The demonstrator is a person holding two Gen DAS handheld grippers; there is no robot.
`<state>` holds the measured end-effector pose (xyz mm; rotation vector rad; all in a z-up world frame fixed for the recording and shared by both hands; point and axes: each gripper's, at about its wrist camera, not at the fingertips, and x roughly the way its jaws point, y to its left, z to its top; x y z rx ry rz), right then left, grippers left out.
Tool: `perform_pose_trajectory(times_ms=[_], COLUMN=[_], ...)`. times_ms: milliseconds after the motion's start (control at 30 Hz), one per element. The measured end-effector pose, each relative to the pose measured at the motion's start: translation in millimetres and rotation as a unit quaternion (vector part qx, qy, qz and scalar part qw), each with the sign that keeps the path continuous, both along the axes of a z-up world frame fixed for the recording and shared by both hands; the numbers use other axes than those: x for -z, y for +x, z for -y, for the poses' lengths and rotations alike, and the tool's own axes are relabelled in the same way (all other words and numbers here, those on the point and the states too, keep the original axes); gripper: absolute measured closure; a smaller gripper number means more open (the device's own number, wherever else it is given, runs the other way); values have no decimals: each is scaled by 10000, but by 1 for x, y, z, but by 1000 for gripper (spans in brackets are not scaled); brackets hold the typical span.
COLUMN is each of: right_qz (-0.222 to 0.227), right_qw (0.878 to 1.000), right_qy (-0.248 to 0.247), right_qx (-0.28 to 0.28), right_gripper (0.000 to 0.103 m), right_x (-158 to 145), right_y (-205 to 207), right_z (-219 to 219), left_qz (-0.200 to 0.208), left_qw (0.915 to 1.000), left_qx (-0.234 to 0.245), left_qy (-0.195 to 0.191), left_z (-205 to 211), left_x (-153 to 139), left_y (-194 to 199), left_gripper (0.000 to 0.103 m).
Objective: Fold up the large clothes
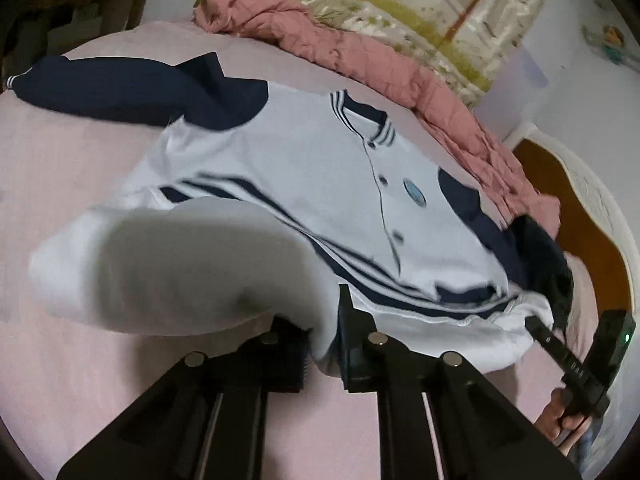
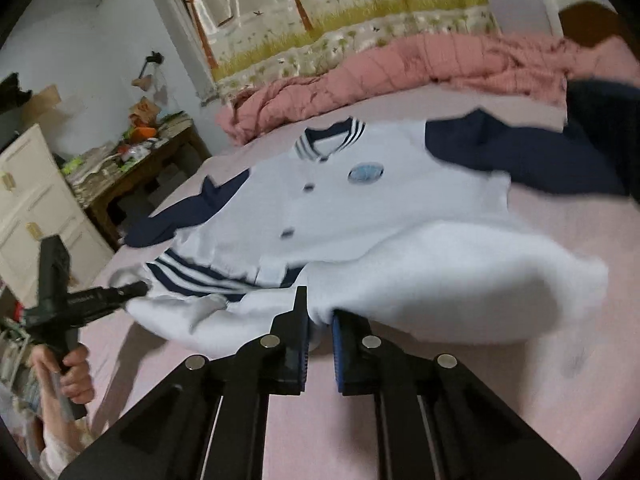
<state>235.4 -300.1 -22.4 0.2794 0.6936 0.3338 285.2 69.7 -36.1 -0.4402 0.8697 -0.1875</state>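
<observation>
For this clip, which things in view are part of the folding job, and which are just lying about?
Part of the job:
- jacket, white with navy sleeves
- left gripper, shut on its hem
- right gripper, shut on its hem
- bed, the work surface

Lying about:
- pink quilt
- cluttered desk
- curtain

Jacket [image 1: 304, 184] flat on bed [image 1: 80, 184], quilt [image 1: 360, 56] behind it, tongs at hem.

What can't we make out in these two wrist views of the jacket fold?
- Jacket hem, left wrist view: the lifted, blurred white fold covers the stripes beneath it.
- Round chest badge, both views: too small and blurred to read.
- Jacket's dark sleeve, right wrist view: cuff cut off at the picture's dark edge.
- Right gripper and left gripper: how much cloth sits between the pads is hidden by bunched fabric.
</observation>
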Motion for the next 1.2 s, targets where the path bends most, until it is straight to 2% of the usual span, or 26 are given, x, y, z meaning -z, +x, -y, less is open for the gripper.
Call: perform_pose_trajectory(times_ms=[133,267,367,467,567,633,733,767,800,833,867,933,967,1067,1200], right_qz=[-106,-17,-133,-143,-292,-209,-219,-217,-196,-140,-16,216,422,714,467], right_qw=[9992,9964,9946,9941,9947,9963,9969,9967,9965,9963,9962,9967,9962,9937,9890], right_qy=[-268,-755,-852,-831,-802,-628,-548,-594,-632,-669,-697,-659,-651,-717,-959], right_qx=[277,398,569,685,570,547,520,511,517,522,516,424,405,486,1023], right_gripper=[93,93,93,93,93,92,89,88,82,74,68,35,29,27,25], right_x=[-16,-11,11,35,55,54,56,55,53,50,46,36,28,11,7], right_y=[56,121,162,177,186,190,187,186,181,176,169,156,148,133,133], right_z=[-8,-22,-25,-21,-17,-12,-10,-11,-12,-12,-10,-8,-7,0,29], left_qz=[-255,-446,-233,218,374,462,561,614,720,847,1032,1394,1536,1619,1051], left_qw=[9987,9956,9943,9920,9878,9866,9835,9825,9804,9781,9751,9705,9692,9661,9636], left_qx=[-256,-486,-436,-259,-206,-213,-194,-196,-230,-277,-351,-427,-433,-730,-1394], left_qy=[371,663,942,1220,1495,1551,1709,1748,1818,1882,1932,1922,1878,1872,2024], left_z=[6,12,21,32,37,38,39,40,39,39,36,31,26,9,-34], left_x=[-8,10,24,41,53,48,46,43,38,33,25,10,3,-7,6], left_y=[61,118,141,145,145,144,140,138,132,127,118,105,100,96,109], left_gripper=[89,89,88,85,84,83,68,56,36,24,3,0,0,0,0])
